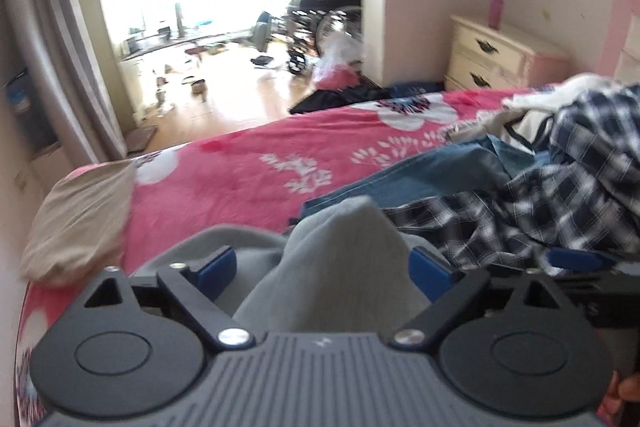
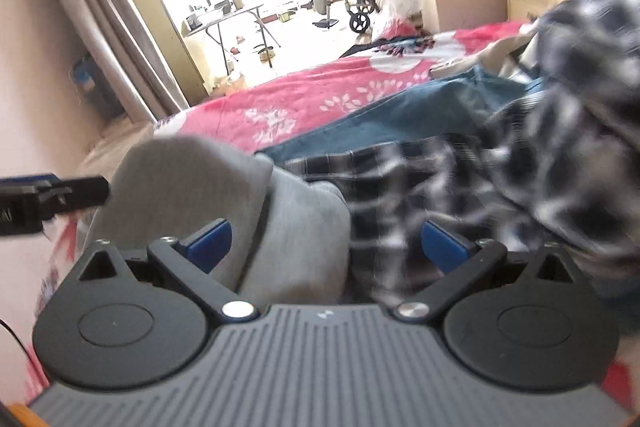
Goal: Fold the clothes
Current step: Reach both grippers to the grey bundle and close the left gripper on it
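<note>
On the pink bed [image 1: 240, 163], the clothes pile [image 1: 560, 167] lies right of us; the grey garment [image 1: 340, 267] peaks btwn our left gripper [image 1: 324, 267] fingers, spread wide, untouched; right gripper [image 2: 326, 247], also wide, straddles grey & plaid.

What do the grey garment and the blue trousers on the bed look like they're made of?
Grey garment: probably soft cotton jersey or fleece, matte, folding in rounded humps. Blue trousers: likely denim, by the flat, faded blue weave, though blur leaves that open.
</note>
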Available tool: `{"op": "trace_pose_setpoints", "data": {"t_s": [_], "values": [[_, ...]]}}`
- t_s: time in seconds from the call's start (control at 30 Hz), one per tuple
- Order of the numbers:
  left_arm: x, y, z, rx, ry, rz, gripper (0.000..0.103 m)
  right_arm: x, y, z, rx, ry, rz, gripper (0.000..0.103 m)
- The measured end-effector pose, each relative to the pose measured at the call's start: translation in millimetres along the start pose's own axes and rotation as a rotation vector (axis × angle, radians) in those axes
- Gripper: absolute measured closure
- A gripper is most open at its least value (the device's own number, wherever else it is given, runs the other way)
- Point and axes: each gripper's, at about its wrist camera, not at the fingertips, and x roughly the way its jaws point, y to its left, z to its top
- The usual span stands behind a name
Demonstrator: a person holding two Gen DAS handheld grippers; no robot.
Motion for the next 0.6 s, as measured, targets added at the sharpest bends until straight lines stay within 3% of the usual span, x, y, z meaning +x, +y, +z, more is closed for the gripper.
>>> {"op": "trace_pose_setpoints", "data": {"t_s": [0.1, 0.17, 0.27, 0.3, 0.33, 0.37, 0.47, 0.6], "values": [[32.0, -6.6, 5.1, 0.045, 0.064, 0.013, 0.022, 33.9, -8.3, 11.1, 0.055, 0.053, 0.023, 0.001], [52.3, -7.8, 3.1, 0.059, 0.133, 0.01, 0.043, 57.9, -14.9, 14.2, 0.09, 0.101, 0.051, 0.002], [68.7, -5.7, -9.5, 0.054, 0.229, 0.02, 0.067, 94.1, -22.1, 9.7, 0.13, 0.19, 0.101, 0.004], [71.2, -4.5, -14.4, 0.046, 0.247, 0.029, 0.069, 105.9, -23.9, 7.3, 0.142, 0.221, 0.118, 0.006], [68.9, -3.2, -18.0, 0.037, 0.256, 0.038, 0.073, 113.2, -23.9, 3.6, 0.143, 0.26, 0.137, 0.016], [66.3, -2.5, -21.8, 0.03, 0.262, 0.049, 0.077, 114.7, -22.6, -0.2, 0.142, 0.278, 0.157, 0.033], [48.7, -13.4, -35.6, 0.075, 0.27, 0.082, 0.085, 109.8, -16.8, -10.2, 0.12, 0.299, 0.216, 0.061], [21.0, -35.8, -57.0, 0.174, 0.284, 0.116, 0.091, 73.7, -10.5, -18.9, 0.044, 0.245, 0.296, 0.079]]}}
